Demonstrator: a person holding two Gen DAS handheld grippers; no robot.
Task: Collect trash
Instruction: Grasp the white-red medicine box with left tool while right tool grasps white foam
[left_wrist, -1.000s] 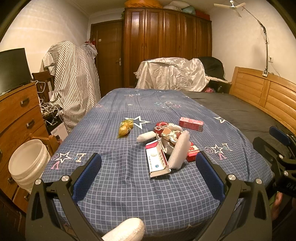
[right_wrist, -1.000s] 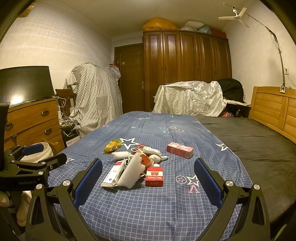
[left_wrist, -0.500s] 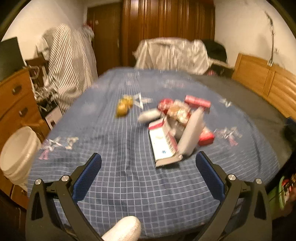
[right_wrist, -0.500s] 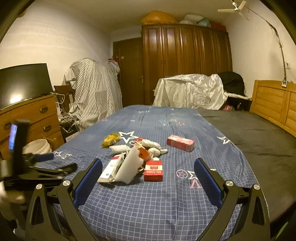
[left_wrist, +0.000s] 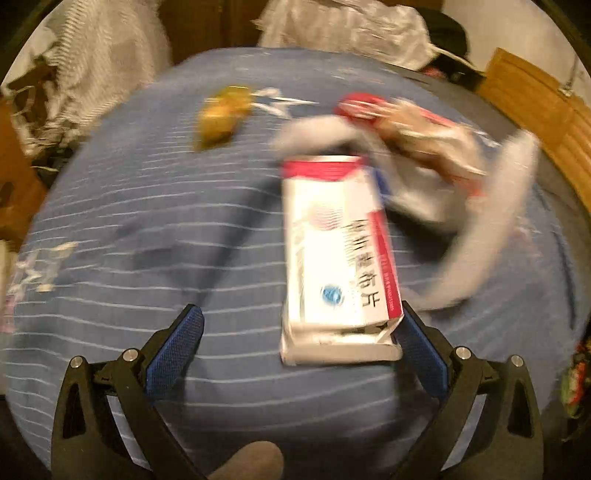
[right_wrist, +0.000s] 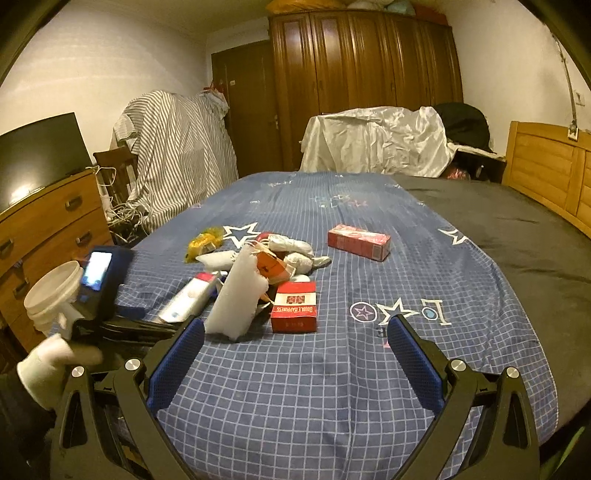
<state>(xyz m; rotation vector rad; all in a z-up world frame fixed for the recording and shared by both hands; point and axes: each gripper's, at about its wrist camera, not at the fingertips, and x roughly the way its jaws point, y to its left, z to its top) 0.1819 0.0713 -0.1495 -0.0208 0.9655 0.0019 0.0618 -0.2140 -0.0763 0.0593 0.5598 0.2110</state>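
A pile of trash lies on the blue checked bed: a white and red medicine box, a white foam piece, a red cigarette pack, a red carton, crumpled white tissues and a yellow wrapper. My left gripper is open, low over the bed, with the medicine box's near end between its fingers. It also shows in the right wrist view. My right gripper is open and empty, in front of the pile.
A white bucket stands on the floor left of the bed, beside a wooden dresser. A wooden headboard runs along the right. A wardrobe and covered furniture stand at the far end.
My left gripper has moved forward and down to the medicine box, its view now blurred. My right gripper has edged slightly closer to the pile.
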